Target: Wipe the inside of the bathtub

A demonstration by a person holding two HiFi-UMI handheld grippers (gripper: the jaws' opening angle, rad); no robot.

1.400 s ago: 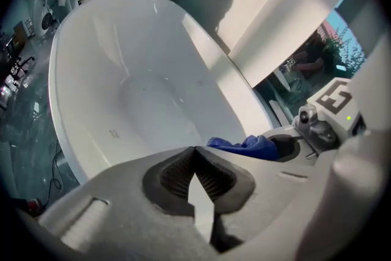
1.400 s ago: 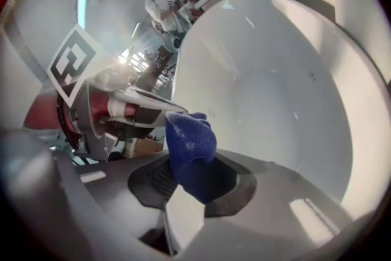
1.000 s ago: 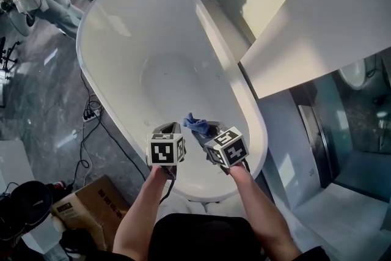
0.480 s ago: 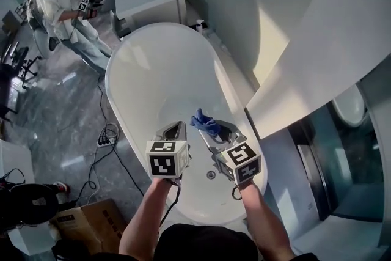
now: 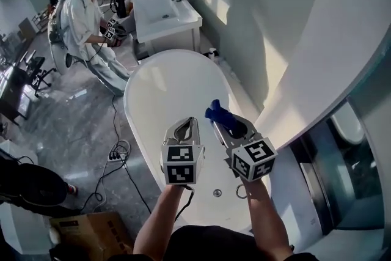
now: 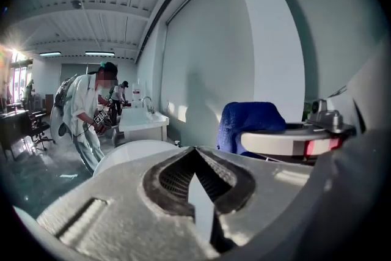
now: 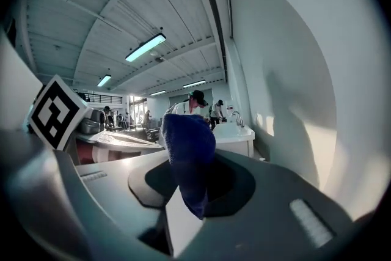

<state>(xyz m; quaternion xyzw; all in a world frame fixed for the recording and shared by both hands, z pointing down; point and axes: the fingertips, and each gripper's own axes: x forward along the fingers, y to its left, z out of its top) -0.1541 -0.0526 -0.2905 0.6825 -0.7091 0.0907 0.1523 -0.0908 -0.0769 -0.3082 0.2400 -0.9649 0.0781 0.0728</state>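
Note:
The white oval bathtub (image 5: pixel 132 108) lies below both grippers, its drain (image 5: pixel 217 193) close to the near end. My right gripper (image 5: pixel 221 121) is shut on a blue cloth (image 5: pixel 219 113) that sticks up bunched from its tips, held in the air over the tub's right side. In the right gripper view the blue cloth (image 7: pixel 187 153) hangs pinched where the jaws of the right gripper (image 7: pixel 183 189) meet. My left gripper (image 5: pixel 193 122) hovers beside it to the left, shut with nothing in it. From the left gripper (image 6: pixel 195 153) the cloth (image 6: pixel 249 122) and tub rim (image 6: pixel 125 153) show.
A person in white (image 5: pixel 85 27) sits beyond the tub's far left, next to a washbasin cabinet (image 5: pixel 166 15). A small bottle (image 5: pixel 212 54) stands at the tub's far end. Cables and a power strip (image 5: pixel 115 154) lie on the floor at left, a cardboard box (image 5: pixel 91 230) nearer. A white wall (image 5: pixel 317 52) runs along the right.
Both grippers have risen out of the tub's near end and now point level toward the far end. The cloth went up with the right gripper. The head view tilted up.

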